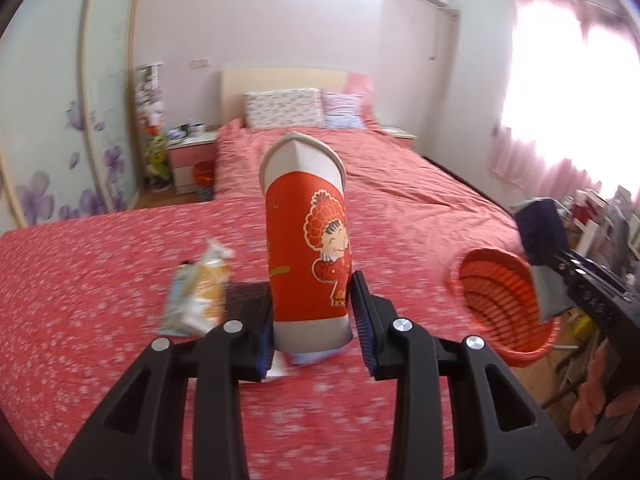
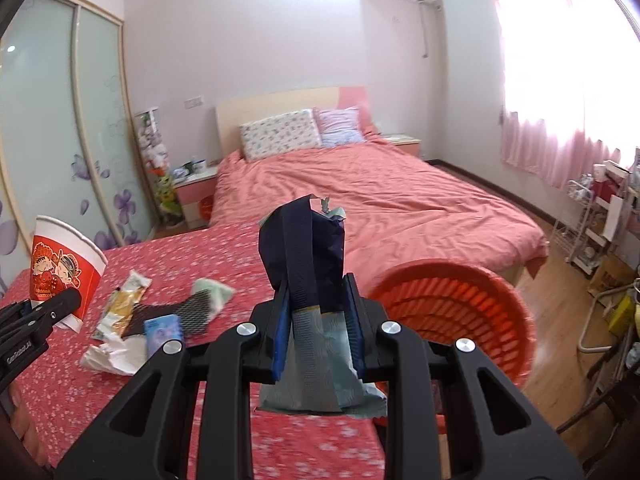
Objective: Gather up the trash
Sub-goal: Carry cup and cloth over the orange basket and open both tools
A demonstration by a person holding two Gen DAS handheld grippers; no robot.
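My left gripper (image 1: 314, 316) is shut on a squashed red and white paper cup (image 1: 306, 248) with a cartoon print, held upright above the red floral cloth. The same cup (image 2: 66, 268) shows at the far left of the right wrist view. My right gripper (image 2: 318, 316) is shut on a dark blue and pale teal wrapper (image 2: 308, 256), which also appears at the right edge of the left wrist view (image 1: 540, 232). A red plastic basket (image 2: 452, 316) stands close to the right of both grippers (image 1: 504, 300). On the cloth lie a yellow snack wrapper (image 1: 198, 296), black mesh (image 2: 192, 308), a small blue pack (image 2: 164, 332) and crumpled white paper (image 2: 112, 358).
The red floral cloth (image 2: 60, 392) covers a surface in front of a bed (image 2: 380, 192) with a pink cover. Mirrored wardrobe doors (image 2: 60, 140) stand at the left, a pink nightstand (image 2: 196, 192) beside the bed. A cluttered rack (image 2: 600, 220) and wooden floor lie at the right.
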